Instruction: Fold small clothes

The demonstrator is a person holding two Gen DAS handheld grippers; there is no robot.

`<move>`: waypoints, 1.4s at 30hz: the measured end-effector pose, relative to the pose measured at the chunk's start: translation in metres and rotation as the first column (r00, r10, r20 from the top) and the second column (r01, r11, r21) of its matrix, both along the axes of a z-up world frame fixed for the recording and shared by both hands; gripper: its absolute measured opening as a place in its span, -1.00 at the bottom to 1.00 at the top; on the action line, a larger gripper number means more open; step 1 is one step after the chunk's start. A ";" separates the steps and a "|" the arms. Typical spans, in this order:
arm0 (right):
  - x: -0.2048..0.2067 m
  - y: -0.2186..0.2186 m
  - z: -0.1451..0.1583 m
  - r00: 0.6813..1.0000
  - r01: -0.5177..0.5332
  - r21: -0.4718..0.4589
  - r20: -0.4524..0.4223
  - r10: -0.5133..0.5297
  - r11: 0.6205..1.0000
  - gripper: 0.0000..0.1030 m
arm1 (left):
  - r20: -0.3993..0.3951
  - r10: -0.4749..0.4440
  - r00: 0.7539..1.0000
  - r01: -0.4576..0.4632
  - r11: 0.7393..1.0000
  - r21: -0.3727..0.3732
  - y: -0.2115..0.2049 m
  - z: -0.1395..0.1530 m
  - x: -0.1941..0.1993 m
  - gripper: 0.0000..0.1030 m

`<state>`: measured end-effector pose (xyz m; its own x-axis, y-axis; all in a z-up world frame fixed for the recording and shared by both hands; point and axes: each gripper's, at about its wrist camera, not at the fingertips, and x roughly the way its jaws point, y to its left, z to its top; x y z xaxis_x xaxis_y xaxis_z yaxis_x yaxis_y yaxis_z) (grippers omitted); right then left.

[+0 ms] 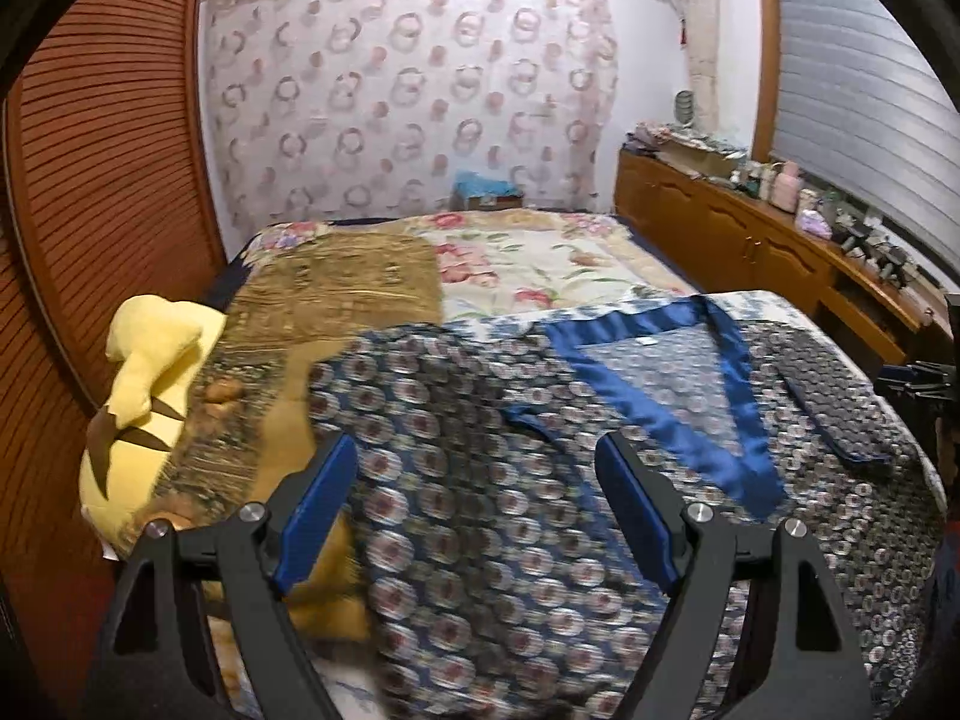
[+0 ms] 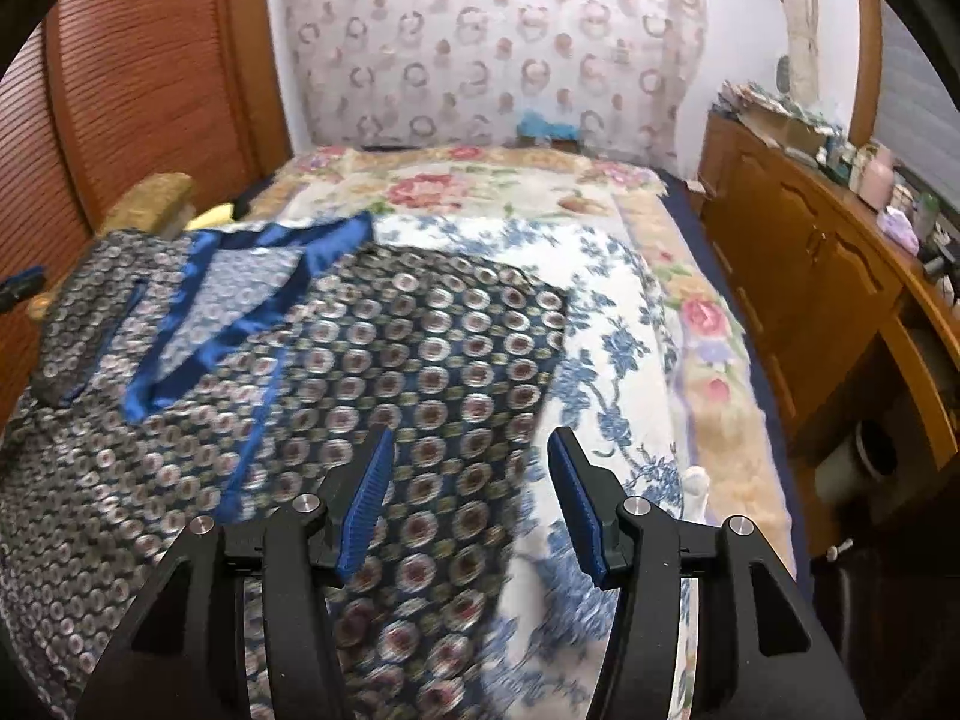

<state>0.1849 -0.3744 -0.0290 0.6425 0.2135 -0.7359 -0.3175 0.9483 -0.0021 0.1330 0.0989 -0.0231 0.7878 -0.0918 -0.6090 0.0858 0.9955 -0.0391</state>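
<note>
A patterned navy garment with a shiny blue collar lies spread on the bed. It also shows in the right wrist view, with its blue collar at the upper left. My left gripper is open above the garment's left part, holding nothing. My right gripper is open above the garment's right edge, holding nothing. A folded strip of the same fabric lies on the garment's right side.
A yellow plush toy lies at the bed's left edge by the wooden slatted door. A floral bedspread covers the bed. A wooden cabinet with clutter runs along the right wall.
</note>
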 end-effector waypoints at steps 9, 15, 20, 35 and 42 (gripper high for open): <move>0.044 -0.007 -0.027 0.996 0.039 -0.045 -0.076 -0.042 0.998 0.06 | -0.057 0.032 0.998 -0.033 0.999 -0.029 0.035 -0.010 0.033 0.40; 0.057 -0.003 -0.031 0.995 0.017 -0.058 -0.097 -0.023 0.998 0.06 | -0.113 0.058 0.992 -0.065 0.996 -0.057 0.051 -0.023 0.049 0.17; 0.066 0.000 -0.032 0.994 0.003 -0.058 -0.110 -0.010 0.998 0.06 | -0.139 0.050 0.989 -0.064 0.994 -0.094 0.059 -0.028 0.053 0.11; 0.072 0.016 -0.030 0.987 -0.085 -0.044 -0.141 0.078 0.995 -0.68 | -0.170 0.020 0.985 -0.035 0.996 -0.086 0.051 -0.030 0.059 -0.74; 0.059 0.032 -0.022 0.985 -0.141 -0.029 -0.105 0.137 0.990 -0.96 | -0.087 -0.017 0.996 0.012 0.998 -0.057 0.034 -0.007 0.045 -0.97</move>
